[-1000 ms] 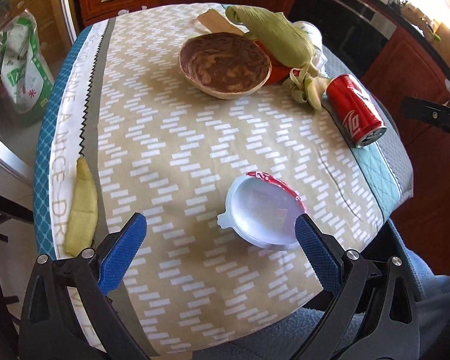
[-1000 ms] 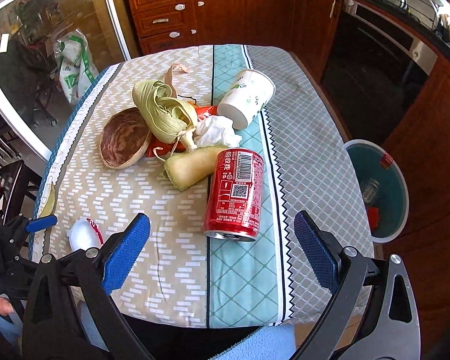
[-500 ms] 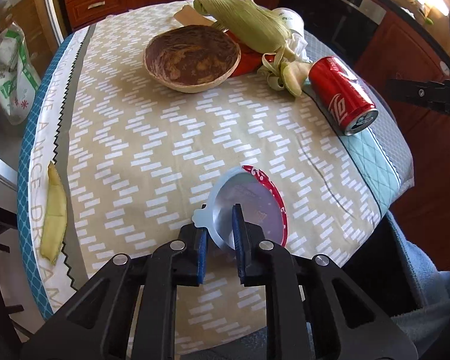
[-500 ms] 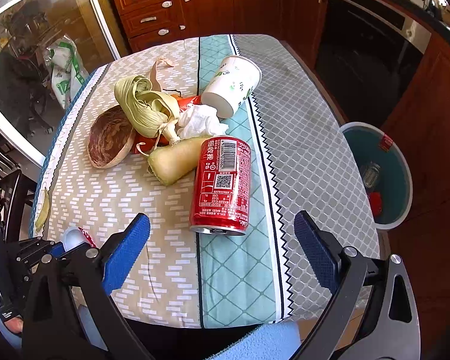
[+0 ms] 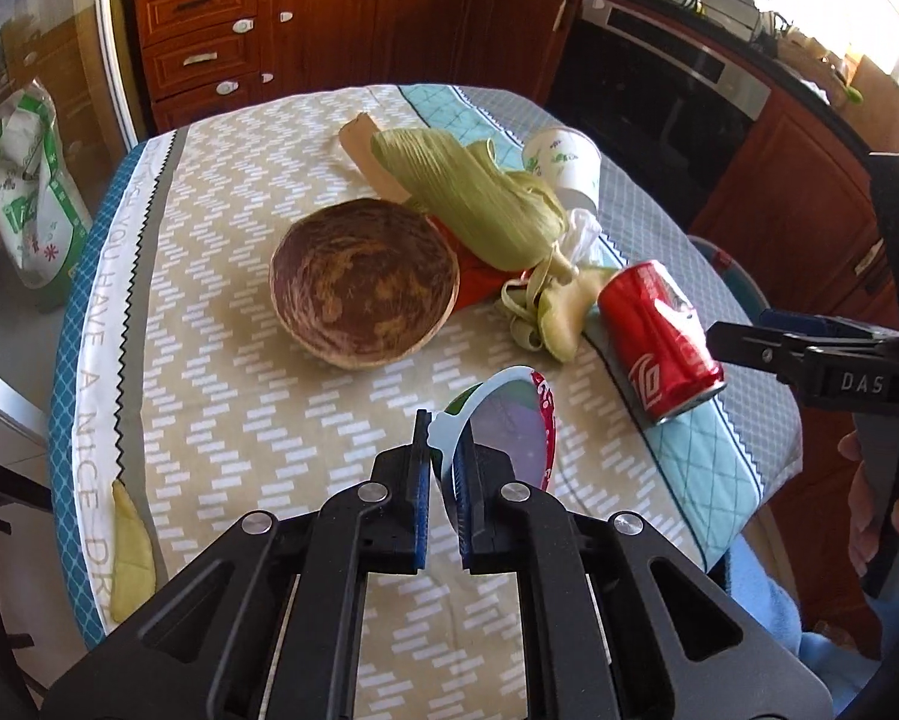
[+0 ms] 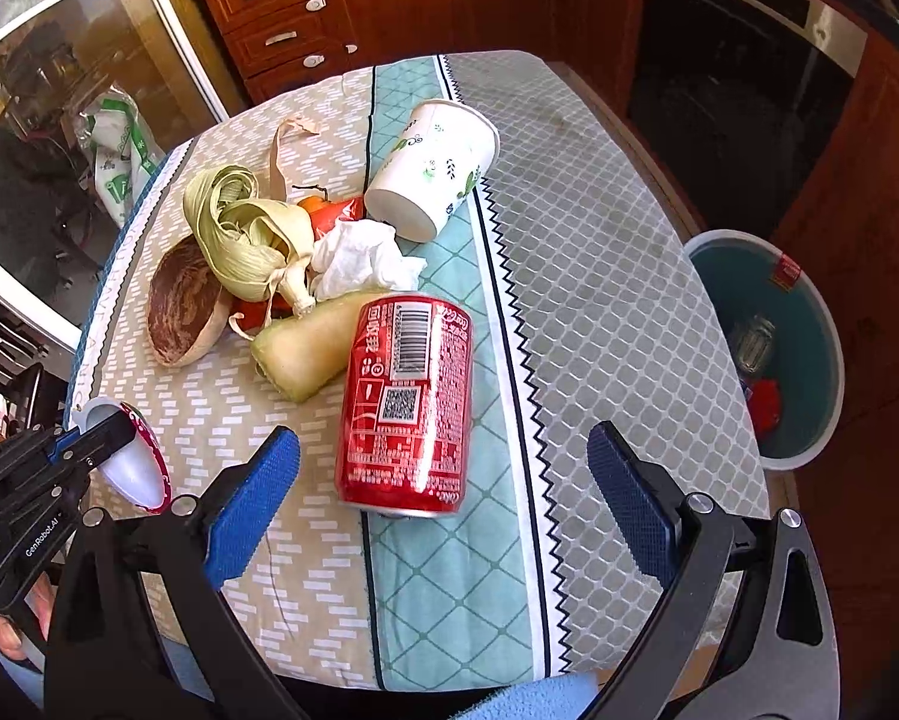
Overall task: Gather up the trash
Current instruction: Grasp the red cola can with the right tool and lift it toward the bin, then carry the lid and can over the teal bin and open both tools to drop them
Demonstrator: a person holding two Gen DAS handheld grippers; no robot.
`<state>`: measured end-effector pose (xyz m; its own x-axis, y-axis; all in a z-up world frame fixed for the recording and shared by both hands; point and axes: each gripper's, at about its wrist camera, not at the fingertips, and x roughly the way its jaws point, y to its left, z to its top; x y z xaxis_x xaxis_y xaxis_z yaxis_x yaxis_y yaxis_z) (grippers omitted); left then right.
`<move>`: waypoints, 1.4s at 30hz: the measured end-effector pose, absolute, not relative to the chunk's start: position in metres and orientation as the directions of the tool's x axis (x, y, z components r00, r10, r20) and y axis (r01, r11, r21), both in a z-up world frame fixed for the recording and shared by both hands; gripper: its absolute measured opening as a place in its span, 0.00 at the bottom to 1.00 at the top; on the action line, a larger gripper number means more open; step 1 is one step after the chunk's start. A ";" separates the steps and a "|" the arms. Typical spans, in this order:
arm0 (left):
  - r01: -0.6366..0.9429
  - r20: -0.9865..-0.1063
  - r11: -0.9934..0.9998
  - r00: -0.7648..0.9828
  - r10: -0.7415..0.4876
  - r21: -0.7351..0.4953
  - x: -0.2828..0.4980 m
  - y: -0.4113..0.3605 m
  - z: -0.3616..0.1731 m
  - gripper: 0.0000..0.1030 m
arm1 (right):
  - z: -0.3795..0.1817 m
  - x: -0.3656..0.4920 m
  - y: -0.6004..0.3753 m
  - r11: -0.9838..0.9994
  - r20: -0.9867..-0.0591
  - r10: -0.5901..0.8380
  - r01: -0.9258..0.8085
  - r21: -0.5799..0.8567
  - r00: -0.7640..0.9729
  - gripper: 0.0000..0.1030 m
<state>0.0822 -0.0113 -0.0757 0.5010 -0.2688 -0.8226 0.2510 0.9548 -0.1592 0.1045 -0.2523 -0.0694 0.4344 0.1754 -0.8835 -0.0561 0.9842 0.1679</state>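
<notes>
**Left wrist: lid pinched, bin across the bench**

Left wrist view shows the left gripper (image 5: pixel 440 474) with jaws narrow on the rim of the white lid (image 5: pixel 503 432), tilted just above the bench (image 5: pixel 221 276). Carrying it well likely means keeping that edge grip firm. The right gripper (image 6: pixel 443 507) hangs with jaws wide around the red can (image 6: pixel 410 396). Beyond the can lie corn husks (image 6: pixel 239 228), a paper cup (image 6: pixel 434 171) and a brown bowl (image 6: pixel 179 312); right of the can, off the bench, stands the bin (image 6: pixel 809 324).

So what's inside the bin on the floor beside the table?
In the teal bin, a clear container and something red lie at the bottom, with a red label by the rim. The table edge hides its near-left part.
</notes>
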 end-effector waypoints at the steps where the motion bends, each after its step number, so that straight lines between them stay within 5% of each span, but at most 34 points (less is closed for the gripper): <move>1: 0.251 -0.820 0.954 0.503 -0.272 -0.162 0.086 -0.012 -0.074 0.07 | -0.071 0.110 -0.253 0.981 -0.884 0.192 -0.055 0.187 0.426 0.90; 8: 0.249 -0.818 0.954 0.506 -0.274 -0.166 0.099 -0.015 -0.067 0.07 | -0.092 0.142 -0.247 0.959 -0.895 0.281 -0.072 0.273 0.347 0.89; 15: 0.261 -0.827 0.953 0.494 -0.270 -0.155 0.105 -0.025 -0.068 0.07 | -0.110 0.148 -0.238 0.938 -0.895 0.348 -0.093 0.335 0.280 0.54; 29: 0.378 -0.821 0.917 0.477 -0.313 -0.130 0.123 -0.089 -0.050 0.07 | -0.060 0.130 -0.313 0.918 -0.814 0.351 0.003 0.397 0.462 0.54; 42: 0.596 -0.825 0.796 0.395 -0.405 -0.105 0.158 -0.246 -0.034 0.07 | -0.037 0.104 -0.480 0.883 -0.760 0.128 0.276 0.380 0.637 0.54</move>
